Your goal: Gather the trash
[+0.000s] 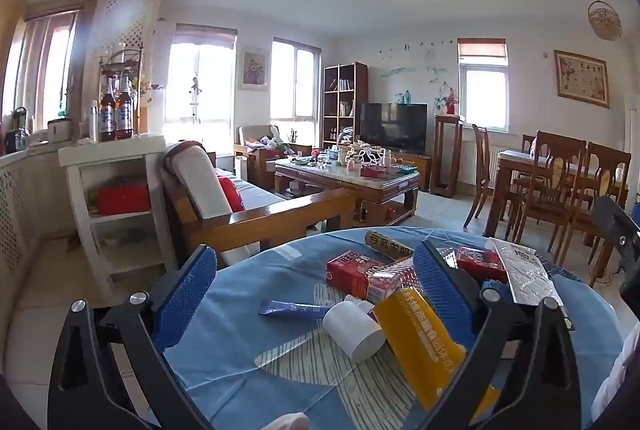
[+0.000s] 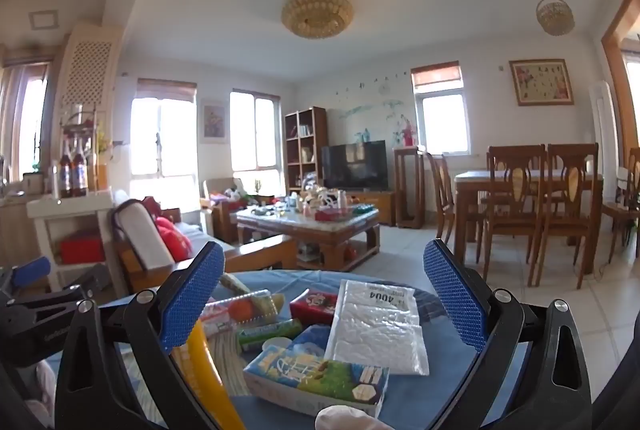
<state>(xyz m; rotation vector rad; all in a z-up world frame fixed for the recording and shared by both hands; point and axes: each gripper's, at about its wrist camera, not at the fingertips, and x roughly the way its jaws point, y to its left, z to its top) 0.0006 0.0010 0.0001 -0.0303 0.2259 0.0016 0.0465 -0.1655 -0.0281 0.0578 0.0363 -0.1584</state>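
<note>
Both pairs of jaws stand fully open and hold nothing. The left gripper (image 1: 316, 282) hovers over the blue-covered desk (image 1: 224, 342), tilted slightly down. Between its jaws lie a white bottle (image 1: 354, 330) and a blue sachet (image 1: 292, 309); a yellow pouch (image 1: 424, 346) leans at about 4 o'clock from the bottle, and a red carton (image 1: 352, 270) lies at 12 o'clock.

The right gripper (image 2: 324, 294) points level. In front of it, at 6 o'clock, lies a blue-green box (image 2: 320, 382), with a white bubble mailer (image 2: 380, 322) at about 1 o'clock from it and a green tube (image 2: 270, 334) at 10 o'clock.

The trash is crowded and pieces overlap. I judge that closing on one item may push neighbours off the desk edge. The bottle is round, so it may roll away from the pads. The mailer is flat and may slip out.
</note>
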